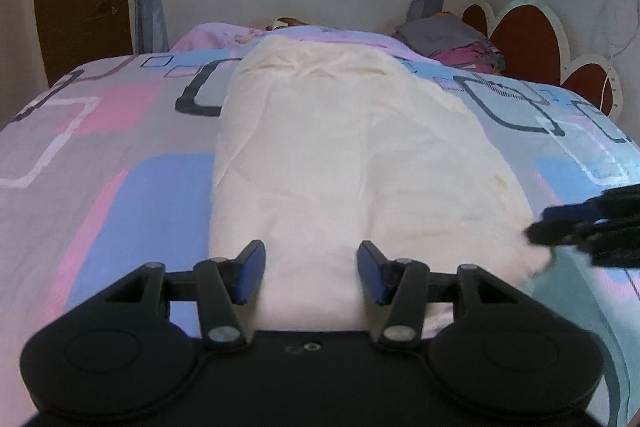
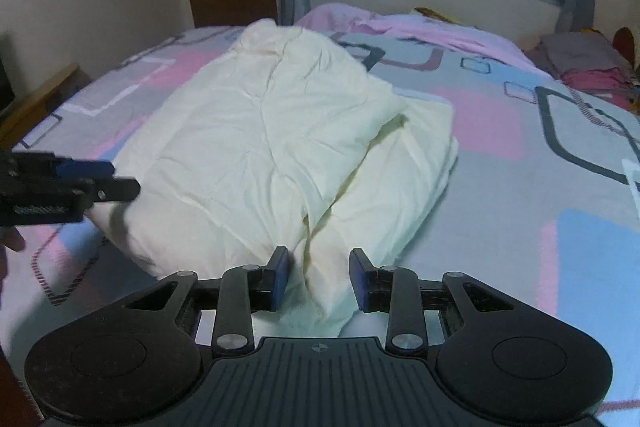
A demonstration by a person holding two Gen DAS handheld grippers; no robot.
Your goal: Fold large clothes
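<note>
Left wrist view: a cream garment, partly folded into a long, rounded bundle with soft creases, lies lengthwise down the middle of the frame on a bed covered in pink, blue and grey blocks. The left tongs stand wide apart at lower centre, straddling the near end of the garment and clamping nothing. At the right edge the right tongs enter side-on by the garment's near right corner.

Right wrist view: the garment fills the centre, one layer lapped over another along a diagonal edge, with a ridge of cloth running to lower centre. The right tongs are wide apart astride that ridge, gripping nothing. At the left edge the left tongs appear in profile at the garment's border.
</note>
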